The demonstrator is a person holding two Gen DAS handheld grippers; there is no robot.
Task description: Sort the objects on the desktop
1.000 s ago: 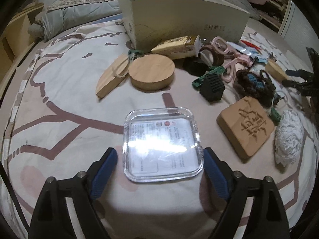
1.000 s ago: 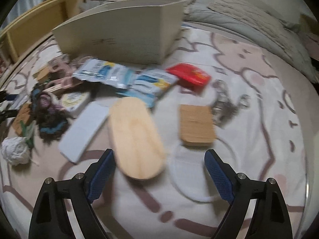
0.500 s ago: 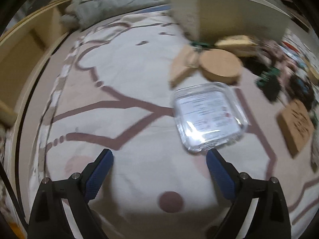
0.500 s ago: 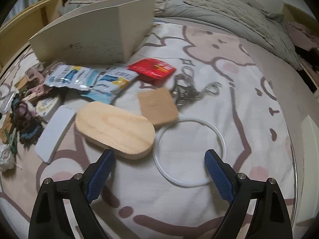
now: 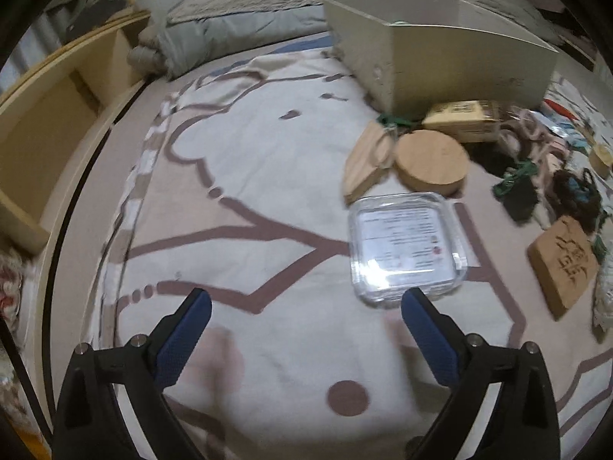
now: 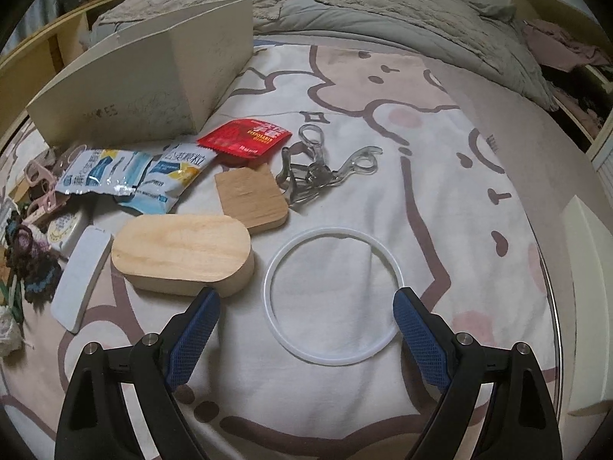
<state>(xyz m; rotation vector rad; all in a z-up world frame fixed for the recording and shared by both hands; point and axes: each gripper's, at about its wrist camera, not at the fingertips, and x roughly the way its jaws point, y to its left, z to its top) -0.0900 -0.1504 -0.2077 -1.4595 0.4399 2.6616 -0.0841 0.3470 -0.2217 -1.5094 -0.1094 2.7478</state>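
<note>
Hovering with jaws apart and empty, the left gripper point(image 5: 306, 304), just widened, sits beside the clear square container point(image 5: 406, 247) on the bed, while the right gripper point(image 6: 306, 303), also apart, straddles the white ring point(image 6: 333, 297), likely next for sorting.

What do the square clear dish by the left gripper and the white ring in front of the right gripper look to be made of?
Square clear dish: glass or hard clear plastic, glossy; it is see-through with bright glare and thick rounded edges, and a printed label shows through.
White ring: probably silicone or soft plastic, matte; a thin, even, opaque band lying flat on the blanket.
</note>
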